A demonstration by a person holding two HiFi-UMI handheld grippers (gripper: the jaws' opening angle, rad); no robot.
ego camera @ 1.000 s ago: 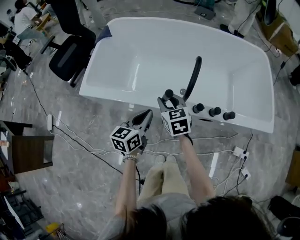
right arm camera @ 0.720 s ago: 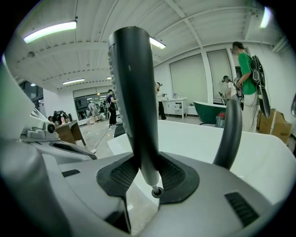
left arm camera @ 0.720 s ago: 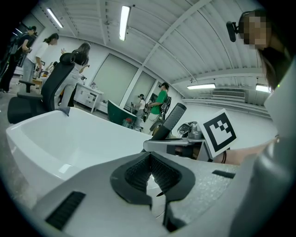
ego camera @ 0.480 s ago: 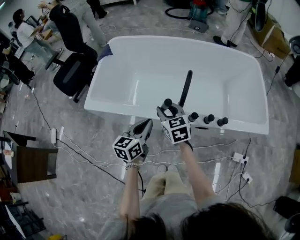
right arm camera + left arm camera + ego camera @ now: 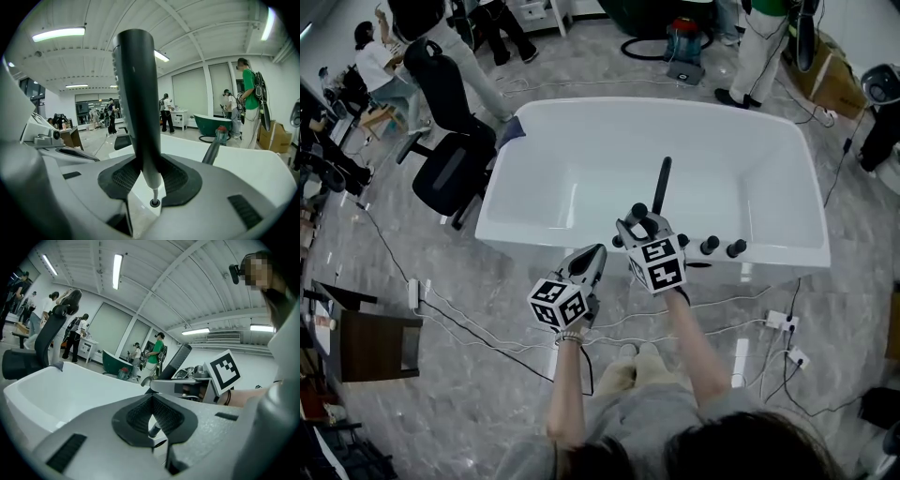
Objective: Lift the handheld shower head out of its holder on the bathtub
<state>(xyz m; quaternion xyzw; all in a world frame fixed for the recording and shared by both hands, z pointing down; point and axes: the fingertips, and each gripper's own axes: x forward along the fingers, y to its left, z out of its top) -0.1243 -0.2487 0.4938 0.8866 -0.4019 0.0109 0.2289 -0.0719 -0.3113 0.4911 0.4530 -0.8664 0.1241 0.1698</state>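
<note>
The black handheld shower head (image 5: 661, 183) stands upright above the near rim of the white bathtub (image 5: 525, 234), and my right gripper (image 5: 645, 223) is shut on its lower handle. In the right gripper view the shower head (image 5: 136, 93) rises between the pads; its grey lower end tapers to a thin stem that reaches a round socket (image 5: 154, 202) on the rim below. My left gripper (image 5: 589, 261) hovers just left of the right one, over the tub's near edge. Its jaws (image 5: 151, 401) meet with nothing between them.
Black control knobs (image 5: 722, 247) sit on the tub rim right of my right gripper. An office chair (image 5: 450, 164) stands at the tub's left end. Cables (image 5: 487, 309) and power strips (image 5: 778, 323) lie on the floor near the feet. People stand beyond the tub.
Both grippers have risen. The shower head has come up with the right gripper and now stands higher over the tub rim.
</note>
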